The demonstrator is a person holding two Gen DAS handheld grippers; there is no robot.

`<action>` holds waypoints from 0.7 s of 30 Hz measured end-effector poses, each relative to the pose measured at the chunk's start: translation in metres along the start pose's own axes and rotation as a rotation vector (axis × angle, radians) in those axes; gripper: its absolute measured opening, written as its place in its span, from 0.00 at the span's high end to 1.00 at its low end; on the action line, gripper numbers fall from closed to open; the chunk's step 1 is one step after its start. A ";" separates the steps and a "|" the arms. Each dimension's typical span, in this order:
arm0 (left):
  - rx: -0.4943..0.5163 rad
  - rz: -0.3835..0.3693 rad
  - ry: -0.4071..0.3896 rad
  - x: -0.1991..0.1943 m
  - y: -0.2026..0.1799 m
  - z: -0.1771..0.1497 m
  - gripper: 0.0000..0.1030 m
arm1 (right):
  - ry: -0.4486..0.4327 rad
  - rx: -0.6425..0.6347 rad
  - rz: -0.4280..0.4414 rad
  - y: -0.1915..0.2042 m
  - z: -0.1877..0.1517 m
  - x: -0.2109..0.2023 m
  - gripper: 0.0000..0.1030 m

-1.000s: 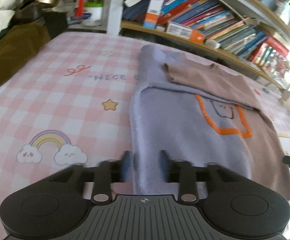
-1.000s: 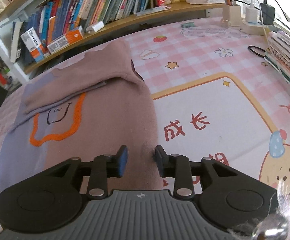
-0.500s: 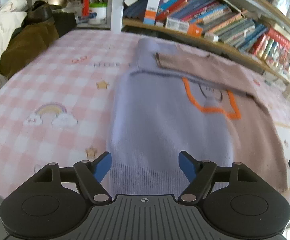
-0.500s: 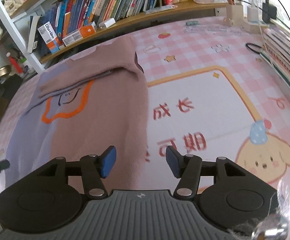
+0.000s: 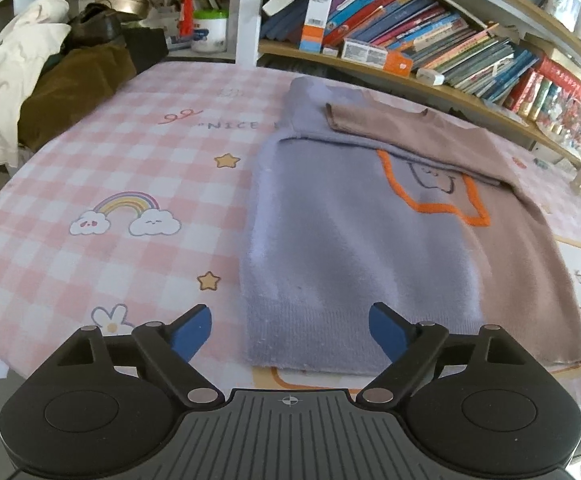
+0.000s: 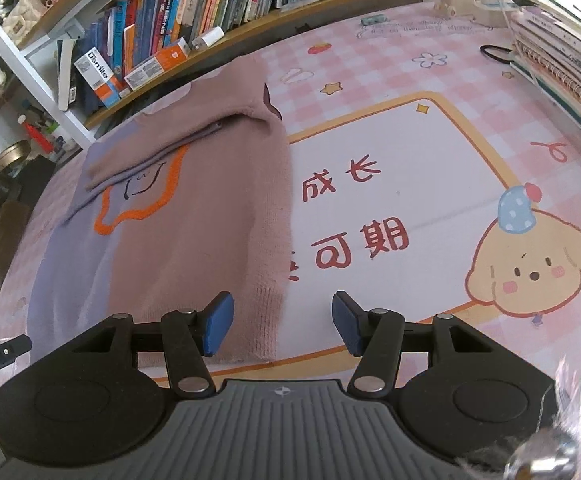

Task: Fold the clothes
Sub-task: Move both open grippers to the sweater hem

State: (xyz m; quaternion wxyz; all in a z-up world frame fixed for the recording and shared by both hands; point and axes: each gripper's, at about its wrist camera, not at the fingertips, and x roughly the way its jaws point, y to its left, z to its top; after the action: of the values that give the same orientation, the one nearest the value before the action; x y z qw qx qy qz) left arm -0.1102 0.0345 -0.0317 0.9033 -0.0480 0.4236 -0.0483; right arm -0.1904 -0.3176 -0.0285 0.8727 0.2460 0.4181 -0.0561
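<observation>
Lying flat on the bench (image 5: 90, 168), the sweater (image 5: 354, 240) is half lilac, half brown, w/ an orange outline motif (image 5: 434, 200) near the chest. Both sleeves are folded across the top; hem sits at the near bench edge. Left tongs (image 5: 290, 334) hang spread wide over the lilac hem corner, gripping nothing. Right tongs (image 6: 282, 324) likewise released, blue pads either side of the brown hem corner, not touching it as far as can be told. Bookshelf (image 6: 210, 8) runs behind the bench; a pile of clothes (image 5: 30, 80) sits at far left.
</observation>
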 end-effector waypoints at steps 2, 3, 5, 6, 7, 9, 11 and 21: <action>-0.004 0.004 0.003 0.003 0.002 0.002 0.16 | 0.005 0.000 -0.005 0.002 0.001 0.003 0.52; -0.006 0.000 0.003 0.005 0.003 0.003 0.16 | 0.007 0.000 -0.007 0.003 0.002 0.004 0.54; -0.013 -0.014 0.006 0.008 0.005 0.004 0.16 | 0.012 -0.003 -0.008 0.005 0.003 0.007 0.55; -0.016 -0.024 0.009 0.010 0.007 0.005 0.16 | 0.012 -0.004 -0.009 0.007 0.004 0.009 0.56; -0.020 -0.018 0.012 0.012 0.008 0.006 0.16 | 0.014 -0.004 -0.008 0.008 0.005 0.010 0.56; -0.029 -0.016 0.016 0.015 0.009 0.008 0.17 | 0.013 -0.003 -0.008 0.009 0.008 0.012 0.56; -0.034 -0.023 0.020 0.020 0.012 0.010 0.20 | 0.012 0.004 -0.011 0.008 0.010 0.015 0.56; -0.052 -0.062 0.048 0.036 0.021 0.021 0.84 | 0.025 0.046 0.006 0.004 0.019 0.025 0.86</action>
State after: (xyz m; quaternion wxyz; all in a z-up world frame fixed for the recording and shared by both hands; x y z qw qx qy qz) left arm -0.0705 0.0515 -0.0487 0.8894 -0.0831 0.4445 -0.0663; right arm -0.1596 -0.3209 -0.0362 0.8617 0.2680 0.4267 -0.0599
